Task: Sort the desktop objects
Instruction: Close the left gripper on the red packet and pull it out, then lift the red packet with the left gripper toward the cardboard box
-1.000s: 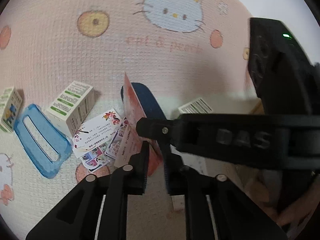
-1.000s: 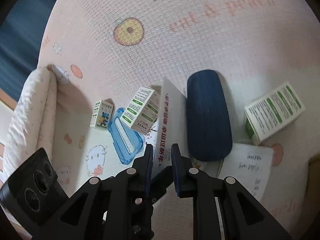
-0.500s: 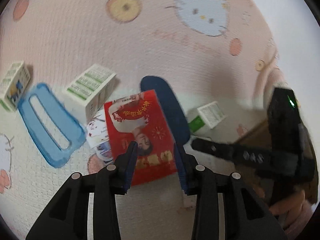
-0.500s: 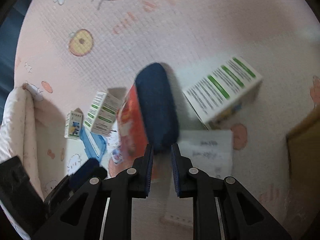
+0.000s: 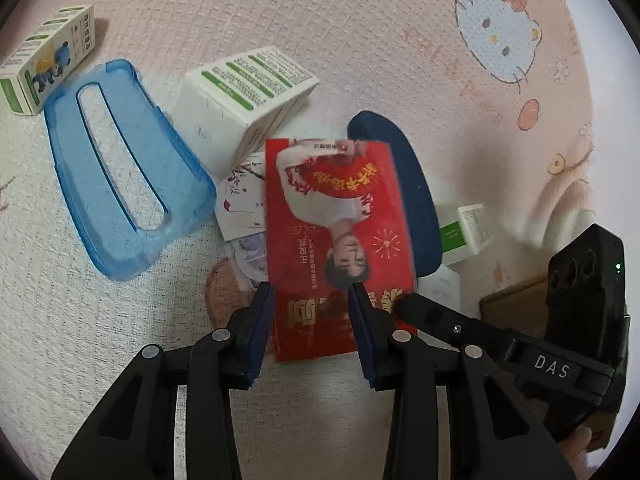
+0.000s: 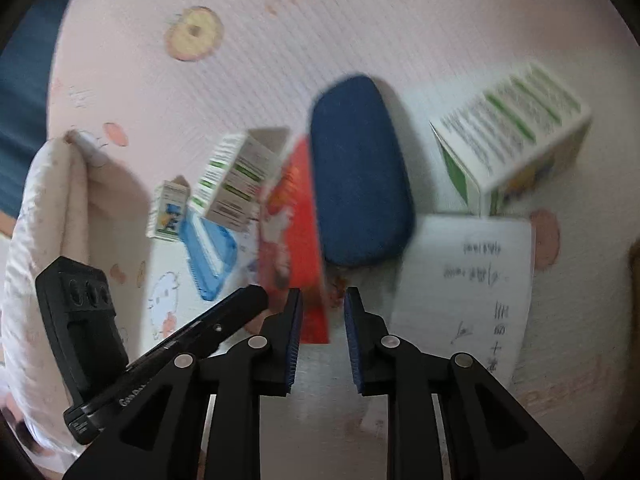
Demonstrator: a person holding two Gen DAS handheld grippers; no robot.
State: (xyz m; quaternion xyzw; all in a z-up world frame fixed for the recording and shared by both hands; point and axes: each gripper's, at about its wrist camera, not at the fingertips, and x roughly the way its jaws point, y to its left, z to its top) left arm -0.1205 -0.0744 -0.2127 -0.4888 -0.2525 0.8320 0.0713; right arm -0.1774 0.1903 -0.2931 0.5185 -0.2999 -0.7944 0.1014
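Red card point(image 5: 340, 236): lies flat on the clutter between the spread left claw point(image 5: 312, 328), released.
Right claw point(image 6: 322, 332): narrowly parted, pinching nothing.
Unsorted: boxes, blue case point(image 5: 120, 184), navy pouch point(image 6: 360, 176).

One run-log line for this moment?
left gripper: jaws just been opening, red card between, unpressed | right gripper: at card edge, grip unclear

Beyond the left claw point(image 5: 312, 292), the red card point(image 5: 338, 216) hides most of the picture cards point(image 5: 240, 196) and part of the blue case point(image 5: 416, 196).
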